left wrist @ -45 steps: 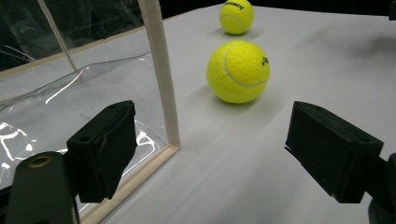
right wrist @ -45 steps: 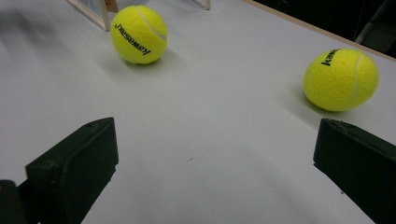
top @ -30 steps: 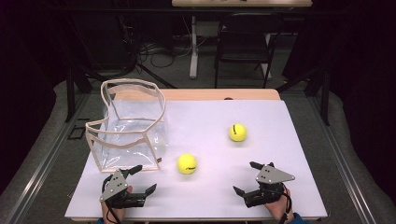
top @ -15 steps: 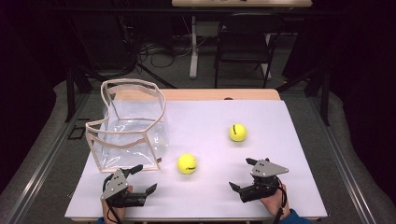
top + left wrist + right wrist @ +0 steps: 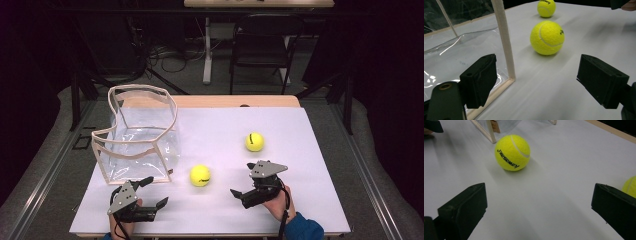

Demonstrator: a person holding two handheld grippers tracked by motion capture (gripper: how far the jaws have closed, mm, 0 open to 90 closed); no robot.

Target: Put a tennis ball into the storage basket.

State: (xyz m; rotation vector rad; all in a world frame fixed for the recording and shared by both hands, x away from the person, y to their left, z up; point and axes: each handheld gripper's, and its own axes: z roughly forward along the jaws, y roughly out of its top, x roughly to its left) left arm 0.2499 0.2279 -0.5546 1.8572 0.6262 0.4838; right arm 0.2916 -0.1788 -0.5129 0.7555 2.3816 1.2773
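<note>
The right gripper point(image 5: 241, 192), jaws wide open and empty, faces the near fuzzy yellow tennis ball point(image 5: 200, 175) lying on the white worktop point(image 5: 310, 150) beside the clear plastic bag with beige trim point(image 5: 140, 135). Straddle the ball centrally, low, before closing. The left gripper point(image 5: 155, 192) also stands open, empty.

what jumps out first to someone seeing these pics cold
Two bright yellow tennis balls on the white table: the near ball midway between the open left gripper and open right gripper, the far ball behind the right gripper. A clear bag with cream trim stands at the left.
</note>
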